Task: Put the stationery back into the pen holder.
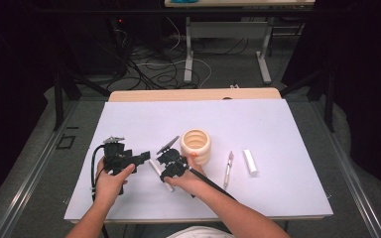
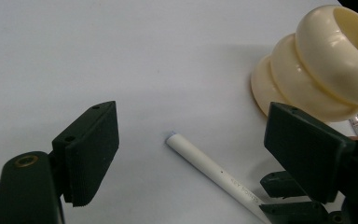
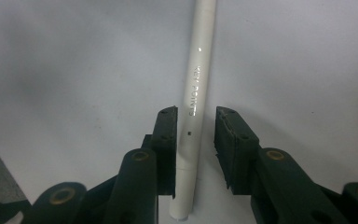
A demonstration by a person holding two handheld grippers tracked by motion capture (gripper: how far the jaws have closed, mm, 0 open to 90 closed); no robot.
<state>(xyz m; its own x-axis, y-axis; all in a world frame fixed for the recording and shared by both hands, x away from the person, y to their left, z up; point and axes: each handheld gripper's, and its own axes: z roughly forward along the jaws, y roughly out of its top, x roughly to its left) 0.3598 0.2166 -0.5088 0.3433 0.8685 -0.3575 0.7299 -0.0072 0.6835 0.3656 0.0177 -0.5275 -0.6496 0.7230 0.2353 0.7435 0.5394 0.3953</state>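
Two jaws of right hand-held gripper (image 3: 196,140) straddle white pen (image 3: 196,84), part open.

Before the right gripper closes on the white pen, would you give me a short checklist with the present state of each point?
1. White pen lies between the right gripper's jaws: ok.
2. Jaws apart, with a gap on one side of the barrel: ok.
3. Pen flat on the white mat: ok.
4. Left gripper open and off the pen: ok.
5. Cream ribbed holder upright: ok.
6. Pen centred for an even squeeze: not ok, it sits against one jaw.
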